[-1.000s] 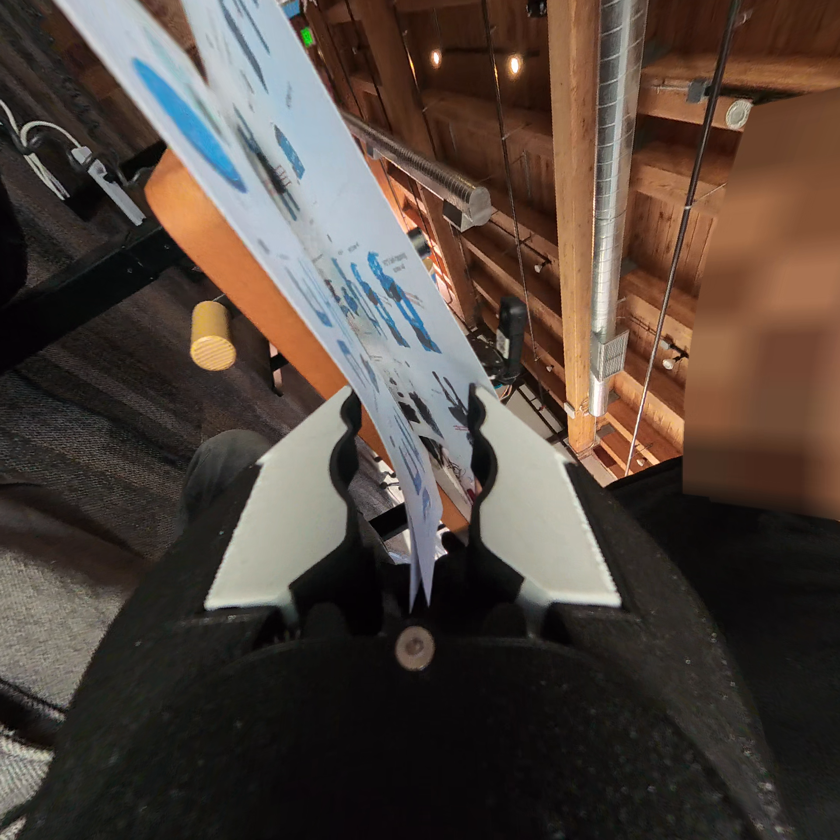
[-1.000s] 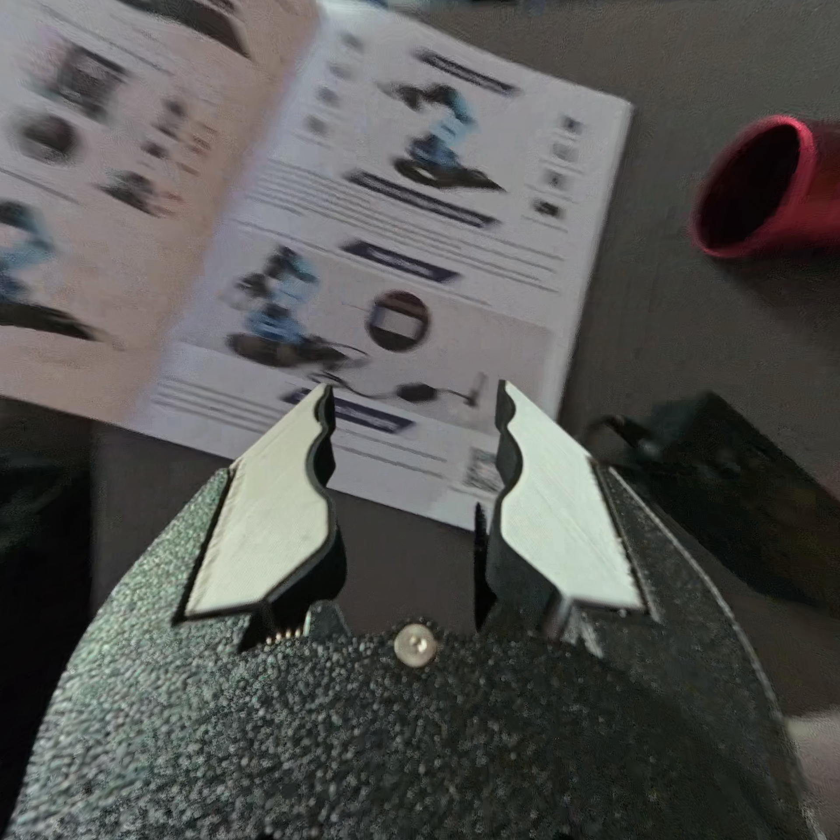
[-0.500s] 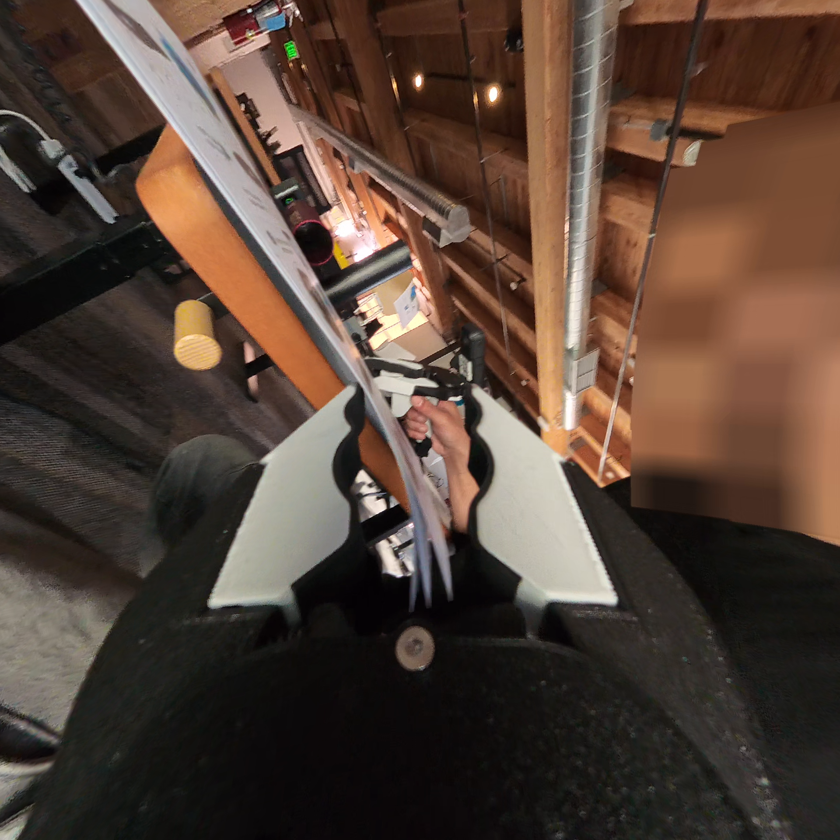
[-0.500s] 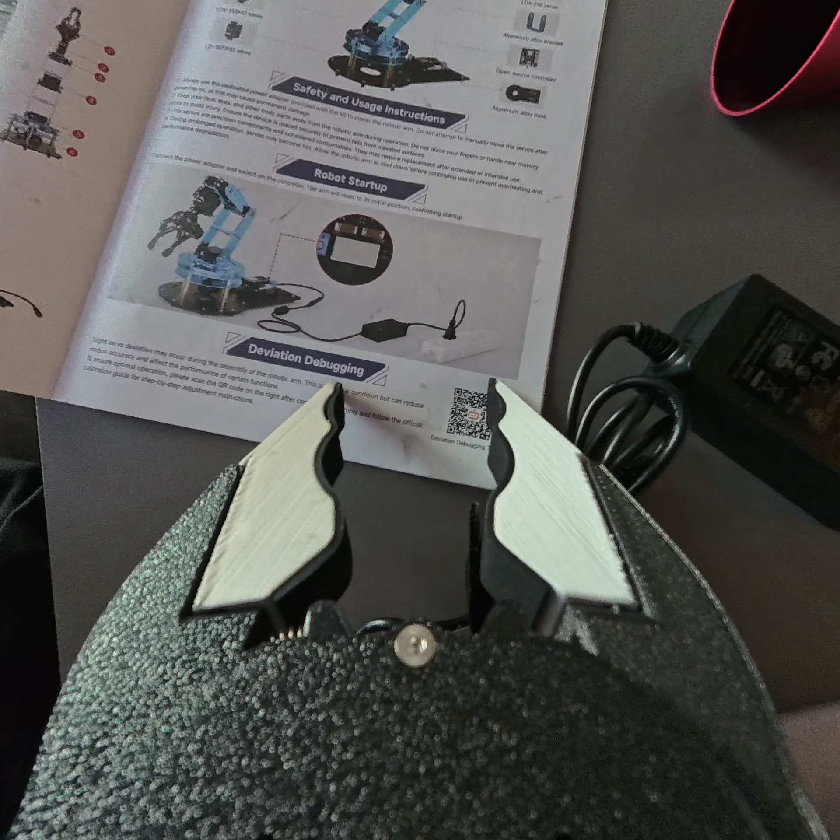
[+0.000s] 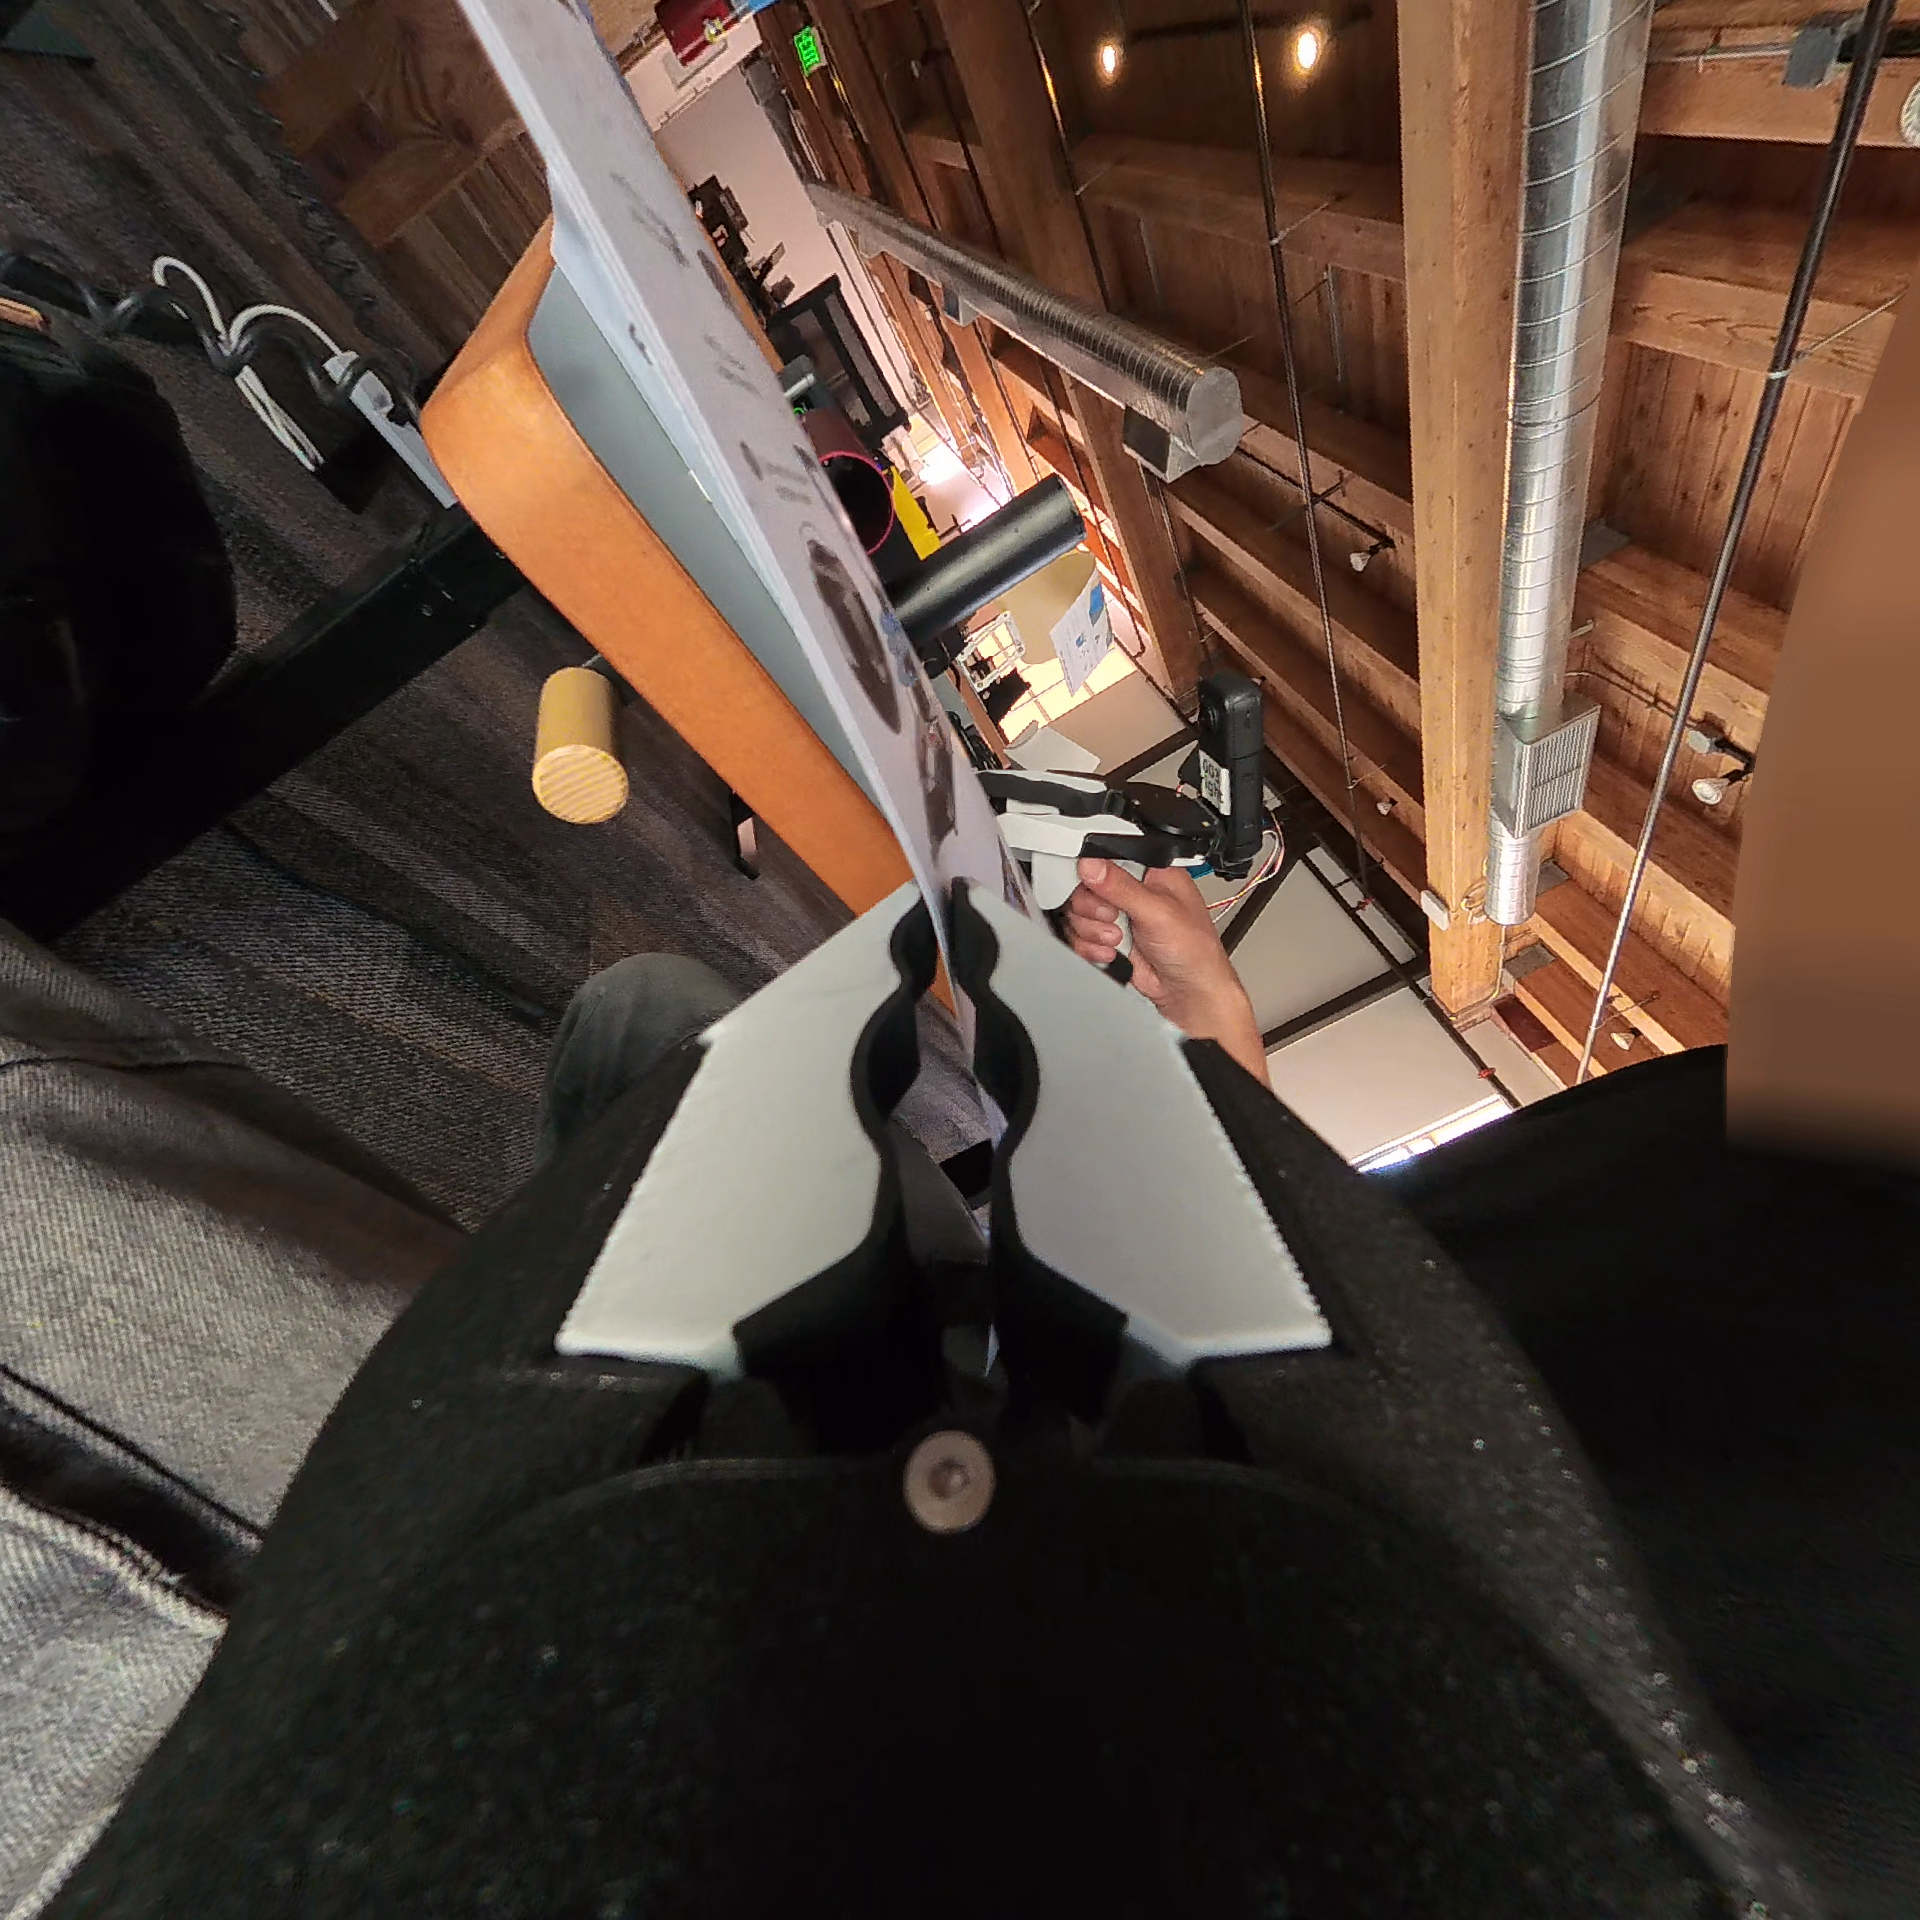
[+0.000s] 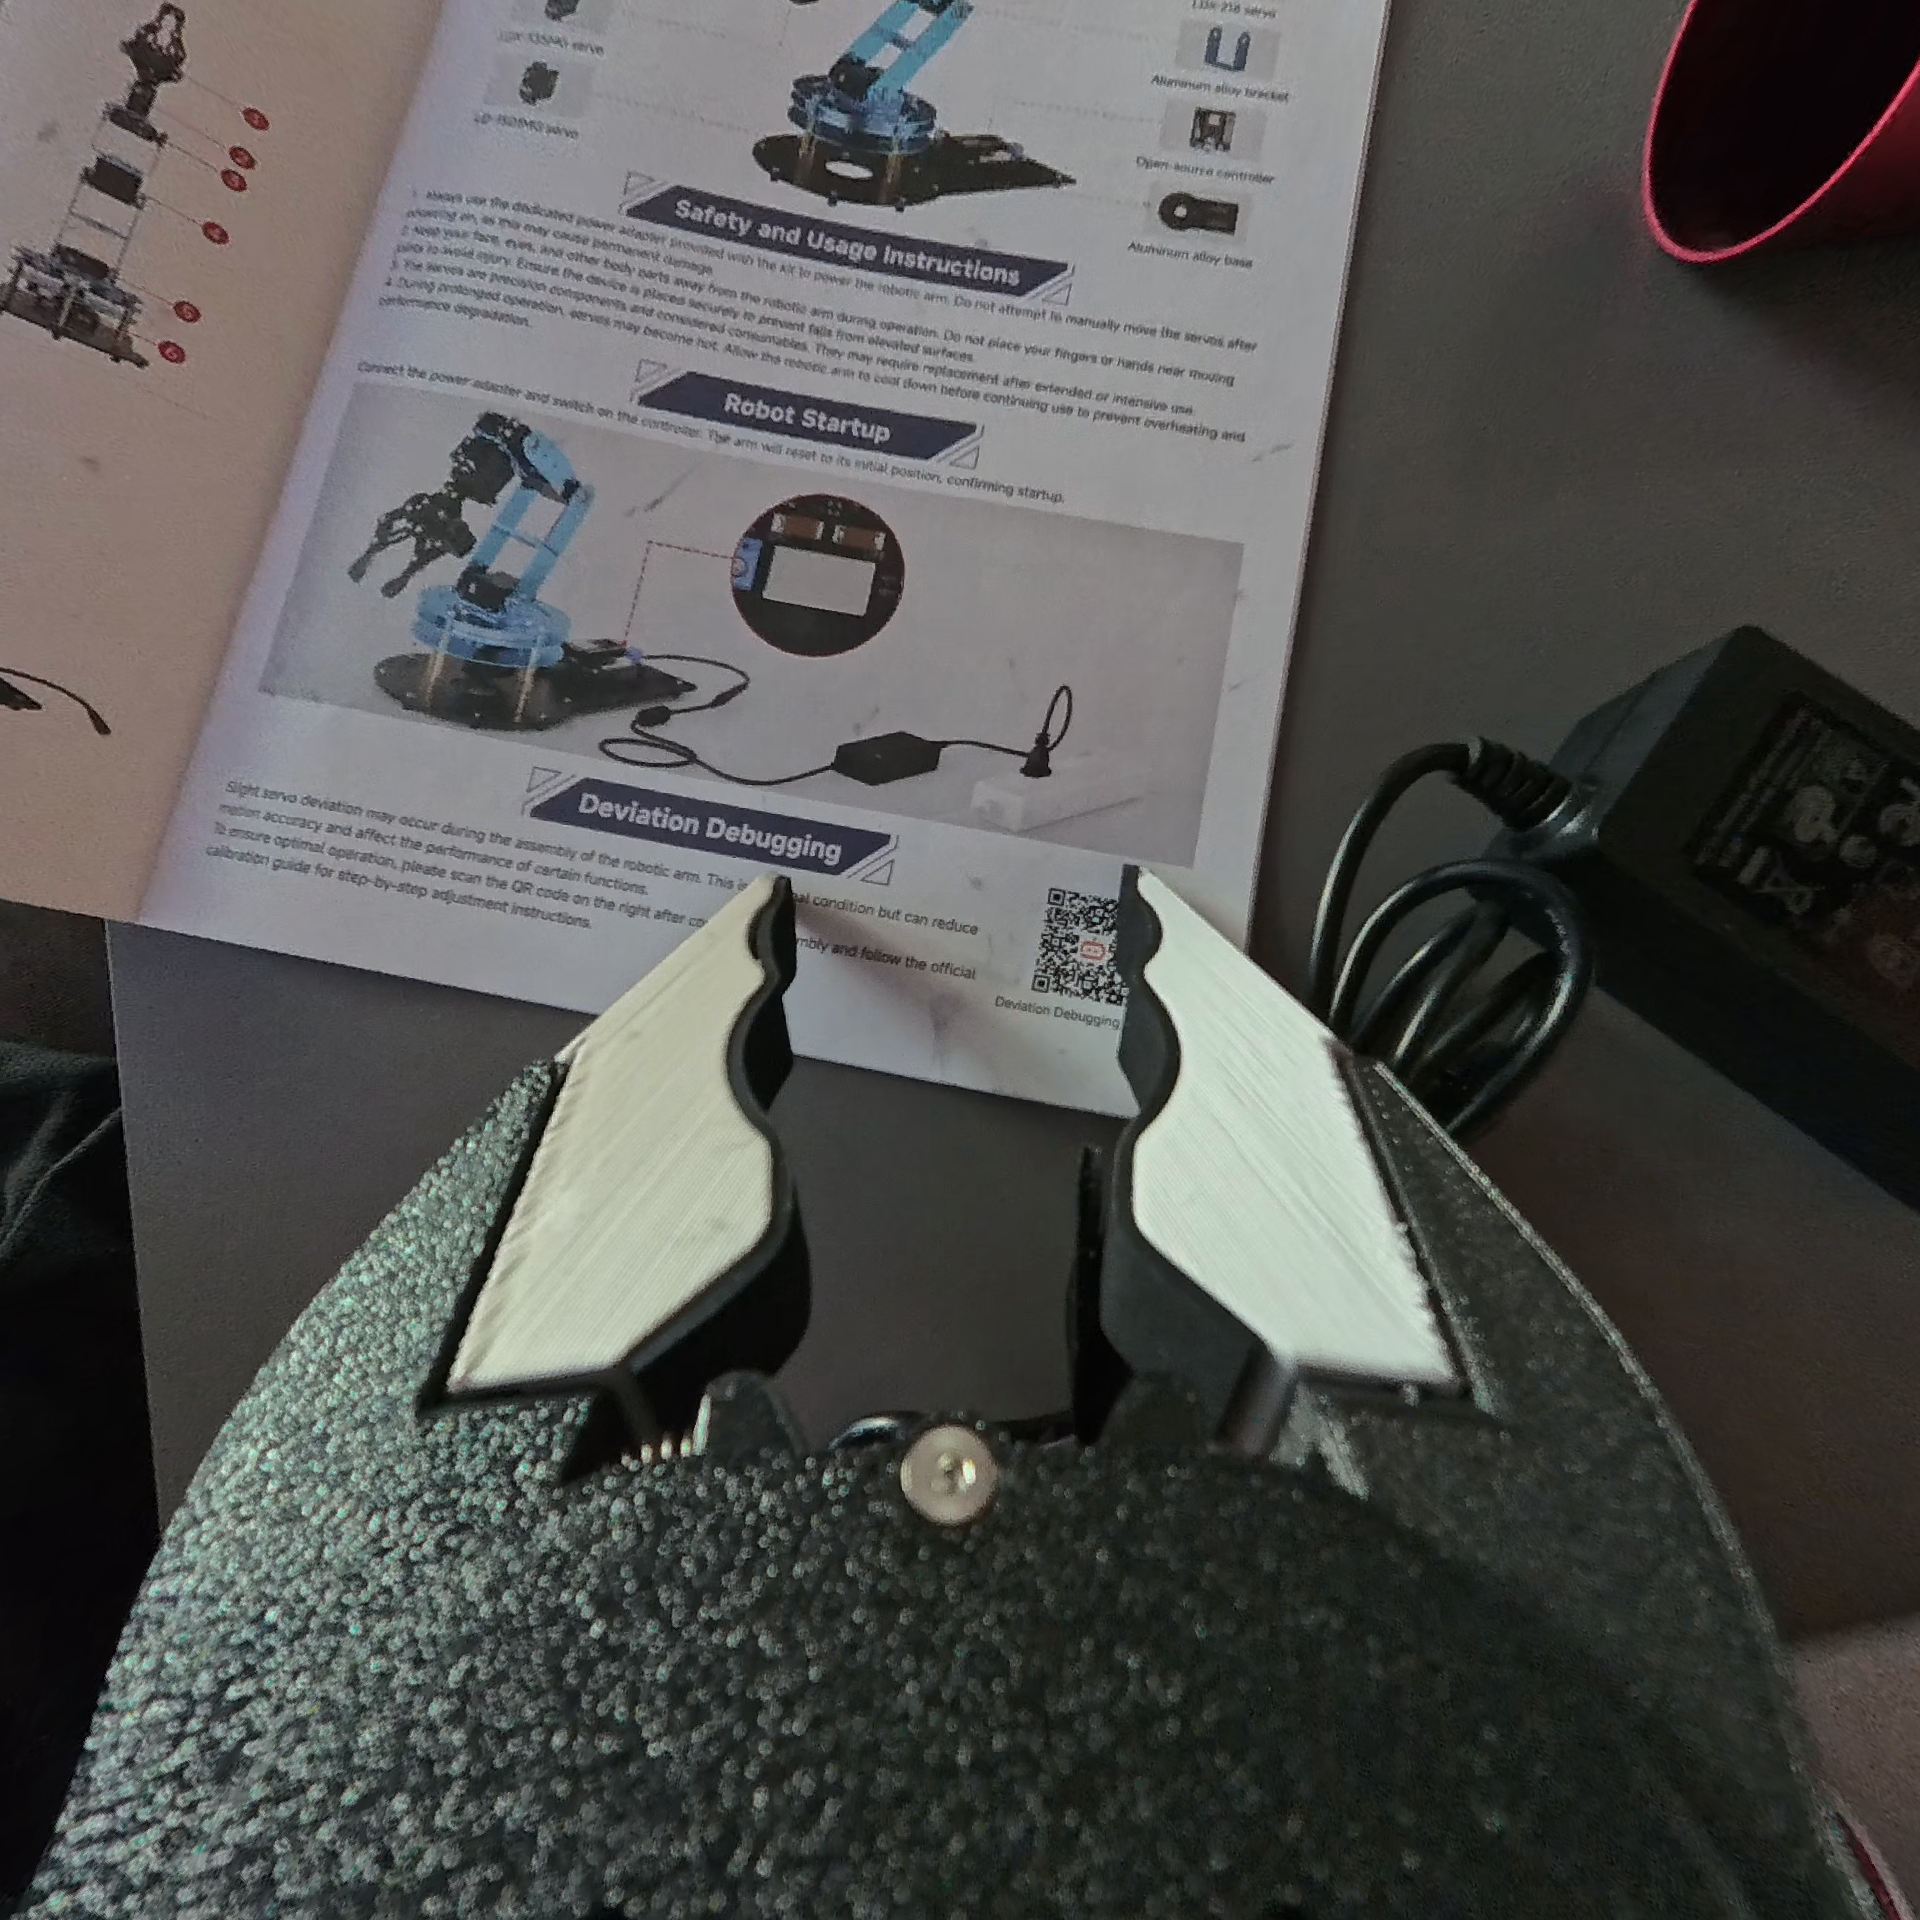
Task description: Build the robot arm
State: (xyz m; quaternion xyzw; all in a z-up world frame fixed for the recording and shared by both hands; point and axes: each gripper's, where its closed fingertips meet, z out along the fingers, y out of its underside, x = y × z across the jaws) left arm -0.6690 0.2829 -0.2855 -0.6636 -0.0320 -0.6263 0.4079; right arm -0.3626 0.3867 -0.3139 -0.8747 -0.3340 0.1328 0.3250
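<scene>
My left gripper (image 5: pixel 954 914) has its fingers pinched nearly together on the near edge of the white printed instruction booklet (image 5: pixel 727 343), lifting those pages above the orange-edged grey bench (image 5: pixel 623 561); my right gripper (image 6: pixel 956 914) hangs with fingers spread wide, gripping nothing, over the booklet's flat page (image 6: pixel 790 499) at the bench's near edge; a black power adapter with coiled cable (image 6: pixel 1745 831) lies just beside it, a red cup (image 6: pixel 1787 114) farther back.
</scene>
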